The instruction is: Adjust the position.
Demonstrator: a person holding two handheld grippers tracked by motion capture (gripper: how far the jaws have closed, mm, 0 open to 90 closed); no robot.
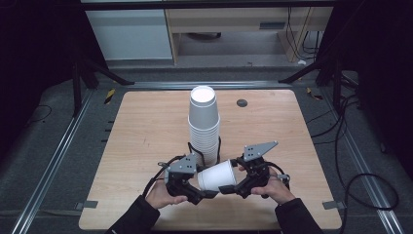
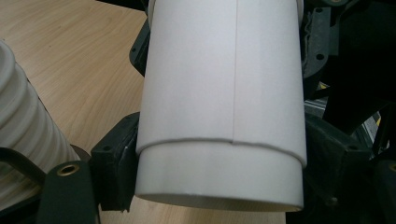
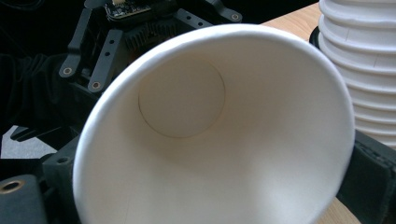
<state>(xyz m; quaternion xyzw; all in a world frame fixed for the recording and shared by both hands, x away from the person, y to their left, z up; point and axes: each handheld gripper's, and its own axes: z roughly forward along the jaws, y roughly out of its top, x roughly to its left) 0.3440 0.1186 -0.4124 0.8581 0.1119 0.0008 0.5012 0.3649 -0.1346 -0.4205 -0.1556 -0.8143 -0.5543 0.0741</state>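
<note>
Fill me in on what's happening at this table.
A person holds a gripper in each hand over a wooden table. Between the two grippers a white paper cup lies on its side, above the table. The left gripper clamps its base end; the right gripper is at its open mouth, which faces that gripper's camera. In the left gripper view the cup looks like two nested cups. Just behind stands a tall stack of cups.

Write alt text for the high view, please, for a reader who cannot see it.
Two hands hold a white paper cup on its side between the left gripper and the right gripper, near the front of a wooden table. Behind them stands a tall stack of upside-down white cups.
</note>
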